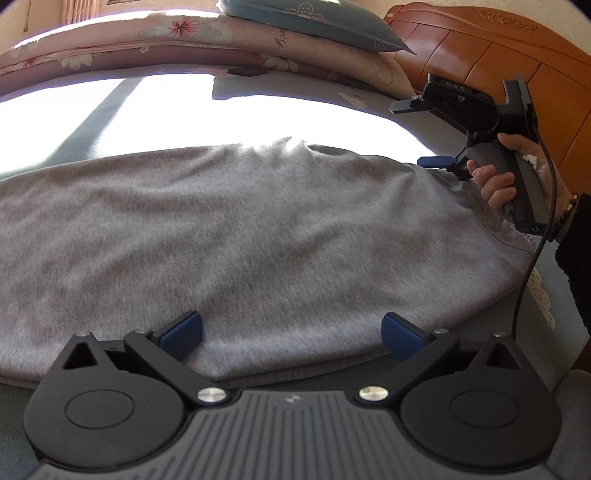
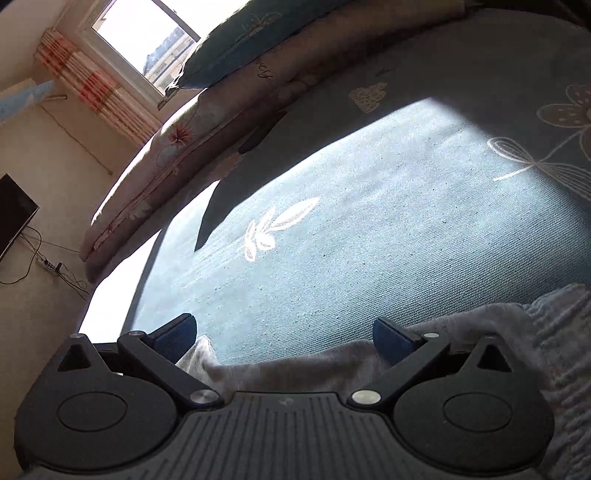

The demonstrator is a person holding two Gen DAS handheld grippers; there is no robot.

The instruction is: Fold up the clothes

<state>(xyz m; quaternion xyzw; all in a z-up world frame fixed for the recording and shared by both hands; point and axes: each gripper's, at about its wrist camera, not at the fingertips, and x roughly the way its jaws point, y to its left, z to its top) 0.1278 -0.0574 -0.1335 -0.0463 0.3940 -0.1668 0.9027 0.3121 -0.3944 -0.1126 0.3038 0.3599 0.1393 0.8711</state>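
Note:
A grey knit sweater [image 1: 258, 229] lies spread flat across the bed. My left gripper [image 1: 291, 332] hovers over its near edge, open, with nothing between the blue pads [image 1: 181, 332]. At the sweater's far right end a hand [image 1: 495, 184] holds my right gripper [image 1: 419, 134], open and raised a little above the fabric. In the right wrist view the right gripper [image 2: 284, 336] stands open just past the sweater's edge [image 2: 295, 365], and a ribbed band [image 2: 557, 332] shows at the right. Nothing is held.
The teal sheet [image 2: 369, 221] with white flower prints lies beyond the sweater, partly in bright sun. A folded pink floral quilt [image 1: 166, 37] and a teal pillow [image 1: 314, 18] lie along the back. A wooden headboard [image 1: 498, 48] stands at the right. A window [image 2: 147, 37] and floor cables [image 2: 48, 266] are at the left.

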